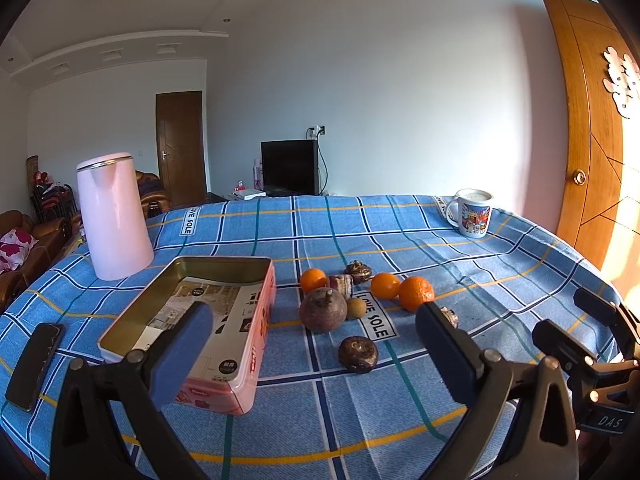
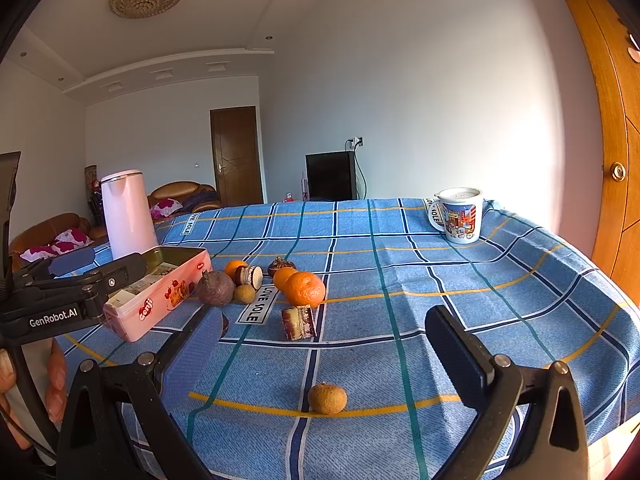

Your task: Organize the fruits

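An open pink tin (image 1: 192,320) lies on the blue checked cloth, with only paper inside; it also shows in the right wrist view (image 2: 160,292). Right of it sit a purple mangosteen (image 1: 323,310), three oranges (image 1: 416,293), small brown fruits (image 1: 358,353) and a cut piece (image 1: 341,284). A small tan fruit (image 2: 327,398) lies alone close to my right gripper (image 2: 324,344), which is open and empty above the cloth. My left gripper (image 1: 316,340) is open and empty, its left finger over the tin's near corner.
A pink kettle (image 1: 114,216) stands behind the tin. A printed mug (image 1: 472,212) stands at the far right corner. A black phone (image 1: 34,366) lies at the left edge. The table edge drops off on the right near a wooden door (image 1: 588,120).
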`<state>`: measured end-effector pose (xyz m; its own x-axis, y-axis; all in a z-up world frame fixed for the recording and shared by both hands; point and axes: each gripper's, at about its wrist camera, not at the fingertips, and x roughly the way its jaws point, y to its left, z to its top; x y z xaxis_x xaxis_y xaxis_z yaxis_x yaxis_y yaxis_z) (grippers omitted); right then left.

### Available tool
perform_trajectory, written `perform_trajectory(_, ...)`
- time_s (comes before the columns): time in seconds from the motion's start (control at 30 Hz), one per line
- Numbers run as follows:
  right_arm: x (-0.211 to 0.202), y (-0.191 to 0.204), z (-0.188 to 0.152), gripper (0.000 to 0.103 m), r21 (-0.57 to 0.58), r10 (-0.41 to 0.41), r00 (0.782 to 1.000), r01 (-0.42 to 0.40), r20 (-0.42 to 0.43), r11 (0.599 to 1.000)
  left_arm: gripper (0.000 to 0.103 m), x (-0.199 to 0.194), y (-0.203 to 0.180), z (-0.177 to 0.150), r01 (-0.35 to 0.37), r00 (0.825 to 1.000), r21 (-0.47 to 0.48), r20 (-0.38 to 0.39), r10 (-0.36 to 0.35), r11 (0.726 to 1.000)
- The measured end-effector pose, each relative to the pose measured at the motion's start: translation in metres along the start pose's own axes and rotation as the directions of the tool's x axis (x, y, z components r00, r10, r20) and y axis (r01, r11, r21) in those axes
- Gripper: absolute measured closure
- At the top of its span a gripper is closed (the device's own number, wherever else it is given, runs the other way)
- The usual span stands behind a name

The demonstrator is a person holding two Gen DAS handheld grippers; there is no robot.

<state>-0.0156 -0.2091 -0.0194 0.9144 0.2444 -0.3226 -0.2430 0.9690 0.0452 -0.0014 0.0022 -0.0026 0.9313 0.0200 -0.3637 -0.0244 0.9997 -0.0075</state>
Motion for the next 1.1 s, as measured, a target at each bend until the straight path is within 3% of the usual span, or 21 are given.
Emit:
perform_trajectory(0.8, 0.003, 0.002, 0.000, 0.001, -0.010, -0.002, 1.000, 0.002, -0.009, 1.000, 0.000, 0.002, 0.001, -0.004, -0.003, 1.000, 0.005, -0.003, 0.003, 1.000)
perform_trajectory(1.1, 0.019, 0.002, -0.025, 0.001, -0.077, -0.045, 0.996, 0.039, -0.080, 0.996, 0.000, 0.017, 0.000, -0.022, 0.029, 0.998, 0.023, -0.050, -0.028, 0.999)
